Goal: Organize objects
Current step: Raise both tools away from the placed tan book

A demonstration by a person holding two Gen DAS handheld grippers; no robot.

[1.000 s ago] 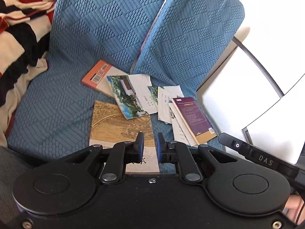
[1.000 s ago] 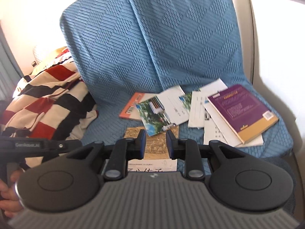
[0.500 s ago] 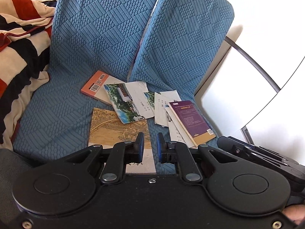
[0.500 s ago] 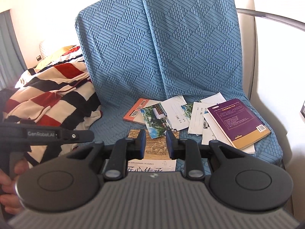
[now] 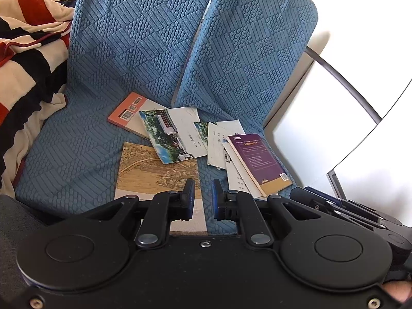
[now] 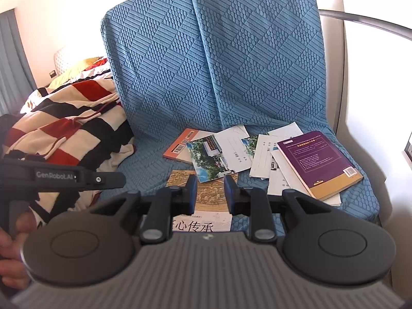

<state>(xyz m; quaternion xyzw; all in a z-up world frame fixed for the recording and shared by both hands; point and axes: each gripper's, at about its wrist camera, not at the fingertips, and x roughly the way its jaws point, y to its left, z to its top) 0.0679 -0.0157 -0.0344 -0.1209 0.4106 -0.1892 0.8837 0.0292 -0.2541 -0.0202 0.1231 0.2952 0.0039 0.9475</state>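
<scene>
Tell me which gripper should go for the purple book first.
Right, probably. The purple book lies on the right side of the blue seat, on the right gripper side. The left gripper hovers over the tan book. Both are open, empty.

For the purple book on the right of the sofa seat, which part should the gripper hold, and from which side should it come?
Grip the purple book at its near tan-banded corner, coming from the front right. That corner sticks out past the white papers beneath, so a finger could probably slide under it. The book lies flat, so a straight top-down pinch looks unlikely to catch it.
</scene>
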